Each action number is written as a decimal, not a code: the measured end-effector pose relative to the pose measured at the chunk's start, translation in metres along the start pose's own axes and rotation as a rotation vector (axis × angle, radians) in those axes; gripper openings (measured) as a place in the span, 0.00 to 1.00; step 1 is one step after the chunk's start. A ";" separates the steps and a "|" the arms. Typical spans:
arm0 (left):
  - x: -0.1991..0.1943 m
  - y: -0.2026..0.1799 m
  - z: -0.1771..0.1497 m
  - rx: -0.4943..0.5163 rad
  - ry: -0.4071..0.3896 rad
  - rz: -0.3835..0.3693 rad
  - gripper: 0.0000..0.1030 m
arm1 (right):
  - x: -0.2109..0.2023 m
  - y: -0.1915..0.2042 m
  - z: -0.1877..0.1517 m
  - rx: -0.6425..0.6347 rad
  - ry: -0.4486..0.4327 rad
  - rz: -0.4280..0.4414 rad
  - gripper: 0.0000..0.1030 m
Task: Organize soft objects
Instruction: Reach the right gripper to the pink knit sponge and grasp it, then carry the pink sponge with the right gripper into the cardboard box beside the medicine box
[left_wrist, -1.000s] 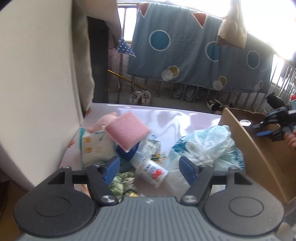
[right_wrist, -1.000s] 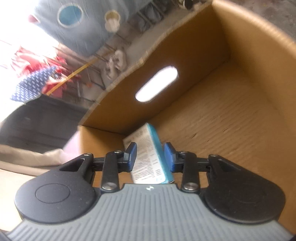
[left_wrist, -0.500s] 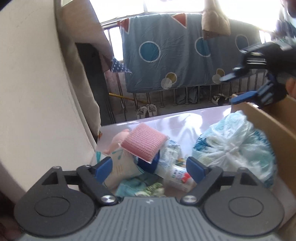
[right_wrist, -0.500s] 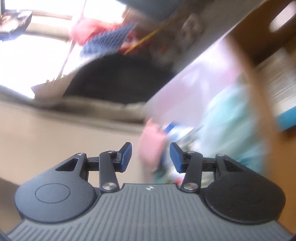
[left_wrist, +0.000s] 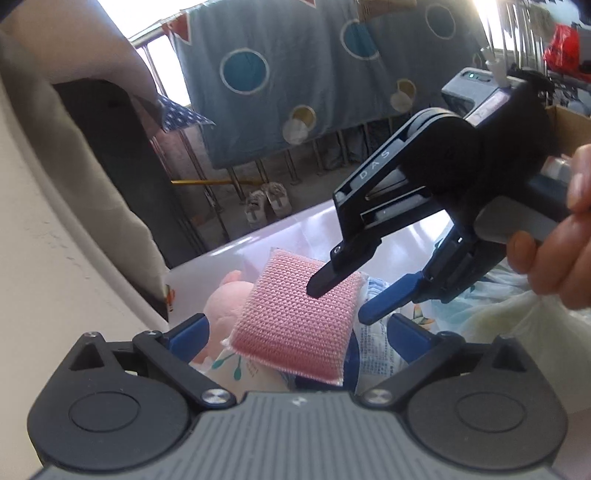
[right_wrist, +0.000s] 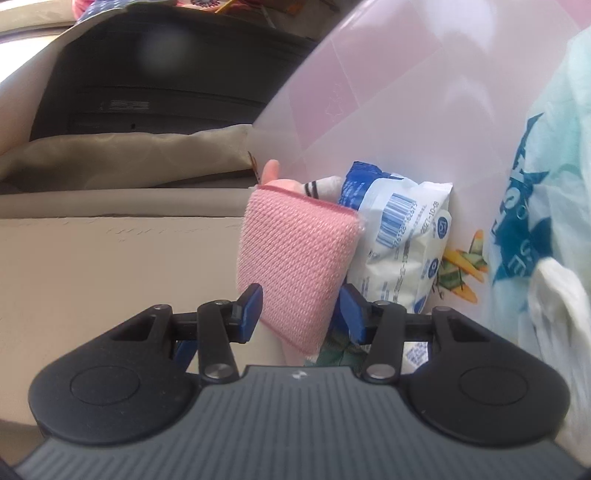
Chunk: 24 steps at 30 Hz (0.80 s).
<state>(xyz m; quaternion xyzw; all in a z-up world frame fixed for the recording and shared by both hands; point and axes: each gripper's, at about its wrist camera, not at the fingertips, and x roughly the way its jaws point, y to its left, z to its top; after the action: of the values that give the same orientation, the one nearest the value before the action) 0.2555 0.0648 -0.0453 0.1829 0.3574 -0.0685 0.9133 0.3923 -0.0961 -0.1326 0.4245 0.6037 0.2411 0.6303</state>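
Note:
A pink knitted sponge pad (left_wrist: 295, 314) lies on top of a pile of soft things on the pink table; it also shows in the right wrist view (right_wrist: 295, 266). My right gripper (right_wrist: 301, 314) is open, its two blue fingers on either side of the pad's near end; from the left wrist view it (left_wrist: 343, 299) hangs over the pad. My left gripper (left_wrist: 295, 336) is open and empty just in front of the pile. A pink plush toy (left_wrist: 225, 299) and a white and blue wipes pack (right_wrist: 402, 243) lie under and beside the pad.
A pale plastic bag (right_wrist: 535, 192) with blue print lies right of the pile. The cardboard box's edge (left_wrist: 572, 122) is at the far right. A beige wall (left_wrist: 55, 258) stands to the left. A blue blanket (left_wrist: 314, 74) hangs on railings behind the table (right_wrist: 388, 92).
My right gripper let go of the boxed item in the cardboard box, swung out left and now straddles the pink pad. My left gripper moved closer to the pile.

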 end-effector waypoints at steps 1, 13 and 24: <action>0.007 0.001 0.002 -0.004 0.021 0.005 1.00 | 0.002 -0.001 0.003 0.004 0.005 0.002 0.45; 0.058 0.003 0.006 0.051 0.148 -0.020 1.00 | 0.010 -0.016 0.013 0.053 0.014 0.048 0.46; 0.060 0.000 0.013 -0.013 0.189 0.014 0.85 | 0.012 -0.013 0.010 0.037 -0.016 0.032 0.40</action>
<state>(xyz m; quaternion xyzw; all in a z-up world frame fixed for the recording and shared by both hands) 0.3078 0.0599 -0.0770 0.1850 0.4410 -0.0421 0.8772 0.4009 -0.0954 -0.1507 0.4474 0.5962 0.2366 0.6232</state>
